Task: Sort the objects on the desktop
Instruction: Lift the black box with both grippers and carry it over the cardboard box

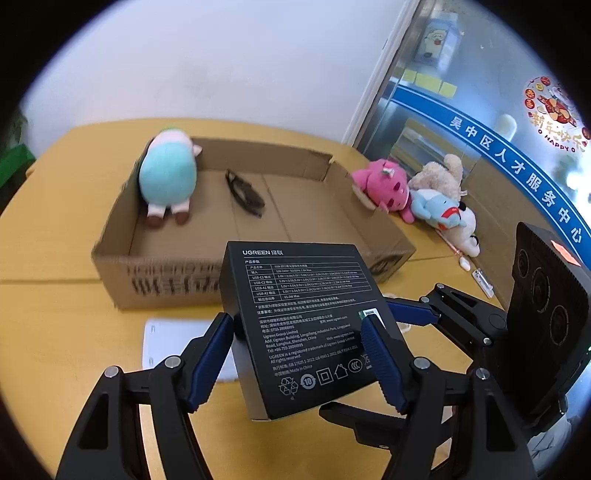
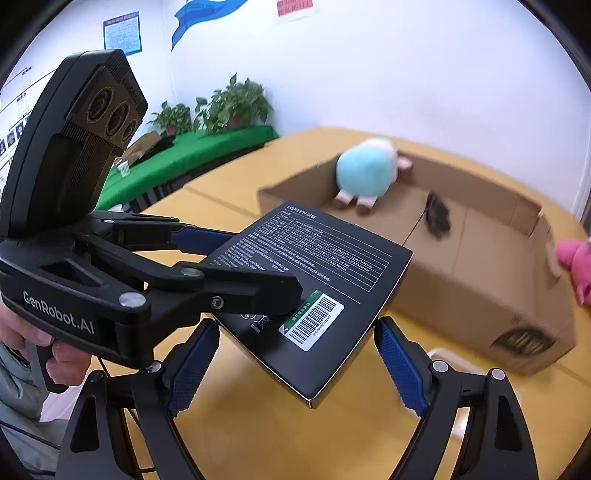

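Left wrist view has the left hand-held gripper (image 1: 299,328) pinching the black charger box (image 1: 295,317) above the table (image 1: 55,221), near the cardboard tray (image 1: 258,206), the right hand-held gripper (image 2: 295,354) spread underneath, so next: carry it forward and release.

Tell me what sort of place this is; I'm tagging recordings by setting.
Probably an office or public service centre, not a home: a glass door with a blue banner in Chinese naming a talent service centre, notices on the wall, potted plants on a green-covered counter, and a yellow table.
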Available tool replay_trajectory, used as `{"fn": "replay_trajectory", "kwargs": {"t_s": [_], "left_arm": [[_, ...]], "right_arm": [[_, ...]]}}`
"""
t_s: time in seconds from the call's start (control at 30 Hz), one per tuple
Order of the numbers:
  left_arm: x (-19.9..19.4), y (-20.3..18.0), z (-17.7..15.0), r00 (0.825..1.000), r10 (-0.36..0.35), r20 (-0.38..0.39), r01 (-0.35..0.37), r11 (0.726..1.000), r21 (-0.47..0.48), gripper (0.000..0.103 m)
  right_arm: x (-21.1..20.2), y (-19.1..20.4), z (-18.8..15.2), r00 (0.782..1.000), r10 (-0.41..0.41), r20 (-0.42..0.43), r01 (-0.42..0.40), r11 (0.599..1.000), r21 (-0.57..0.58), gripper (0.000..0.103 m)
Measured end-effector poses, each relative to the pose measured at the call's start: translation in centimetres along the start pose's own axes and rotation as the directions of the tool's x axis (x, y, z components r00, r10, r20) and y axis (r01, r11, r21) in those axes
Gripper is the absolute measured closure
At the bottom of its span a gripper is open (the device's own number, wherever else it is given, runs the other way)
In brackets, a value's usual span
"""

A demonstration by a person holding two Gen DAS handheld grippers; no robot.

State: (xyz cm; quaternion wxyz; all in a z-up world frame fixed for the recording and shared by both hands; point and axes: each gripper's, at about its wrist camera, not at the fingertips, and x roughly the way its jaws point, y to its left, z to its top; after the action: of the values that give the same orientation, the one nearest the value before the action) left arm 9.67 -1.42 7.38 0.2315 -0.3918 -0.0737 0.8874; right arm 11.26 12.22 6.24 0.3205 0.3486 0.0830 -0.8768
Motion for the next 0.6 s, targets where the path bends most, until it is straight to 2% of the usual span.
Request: {"fn": "replay_trajectory", "kwargs": {"t_s": [0.3, 0.6], "left_arm": [[1.3, -1.8, 5.8, 0.999, -0.028, 0.038, 0.025, 0.997, 0.068, 0.032], [5.9, -2.4, 12.9, 0.998, -0.048, 0.049, 0.041, 0.992, 0.123, 0.032]], "right_arm": [[-1.2, -3.9, 4.3, 0.996, -0.067, 0.06, 0.067, 0.998, -0.007, 0.017], [-0.2, -11.2, 9.3, 0.993, -0.102, 0.054, 0.102, 0.995, 0.009, 0.017]]}}
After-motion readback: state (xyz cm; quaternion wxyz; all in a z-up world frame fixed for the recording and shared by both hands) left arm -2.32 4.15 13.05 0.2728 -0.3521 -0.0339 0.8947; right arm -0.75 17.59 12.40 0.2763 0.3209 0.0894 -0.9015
